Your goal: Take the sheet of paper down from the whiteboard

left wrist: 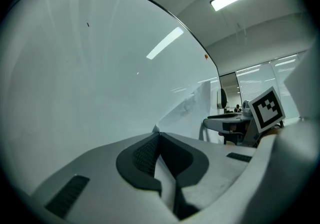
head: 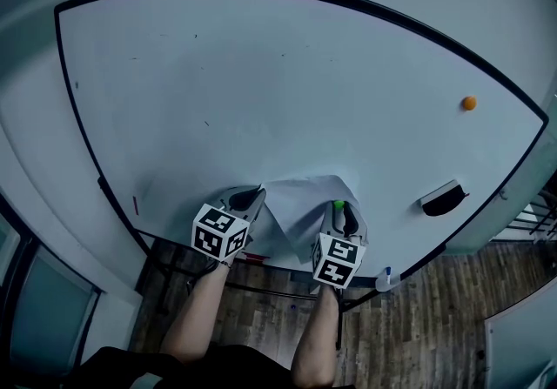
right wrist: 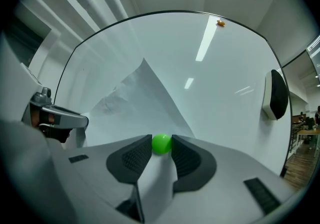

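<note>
Pinching paper sheet corner, left tool clamped; right tool gripping green magnet on whiteboard.

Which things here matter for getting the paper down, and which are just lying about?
For the job:
paper, pinched by the left gripper
green magnet, held by the right gripper
whiteboard

Lying about:
orange magnet
eraser
</note>
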Action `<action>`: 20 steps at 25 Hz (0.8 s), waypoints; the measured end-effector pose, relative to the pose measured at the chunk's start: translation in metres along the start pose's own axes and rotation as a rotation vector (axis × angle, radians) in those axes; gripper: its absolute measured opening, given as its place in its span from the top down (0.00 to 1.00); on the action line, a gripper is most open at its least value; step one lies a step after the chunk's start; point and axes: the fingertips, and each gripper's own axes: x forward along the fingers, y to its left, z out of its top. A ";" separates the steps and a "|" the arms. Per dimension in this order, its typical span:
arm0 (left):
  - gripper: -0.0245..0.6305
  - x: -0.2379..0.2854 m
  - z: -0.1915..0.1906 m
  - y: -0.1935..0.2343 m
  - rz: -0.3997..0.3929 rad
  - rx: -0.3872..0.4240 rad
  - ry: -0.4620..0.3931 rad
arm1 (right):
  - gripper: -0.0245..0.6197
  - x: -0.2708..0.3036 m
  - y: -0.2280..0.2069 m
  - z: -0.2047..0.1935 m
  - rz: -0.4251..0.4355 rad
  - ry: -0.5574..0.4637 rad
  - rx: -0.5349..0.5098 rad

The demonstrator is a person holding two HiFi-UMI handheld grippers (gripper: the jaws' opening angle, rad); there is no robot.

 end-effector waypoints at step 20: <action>0.93 -0.011 0.003 0.010 0.061 -0.004 -0.006 | 0.76 -0.004 -0.006 -0.006 -0.012 0.018 -0.004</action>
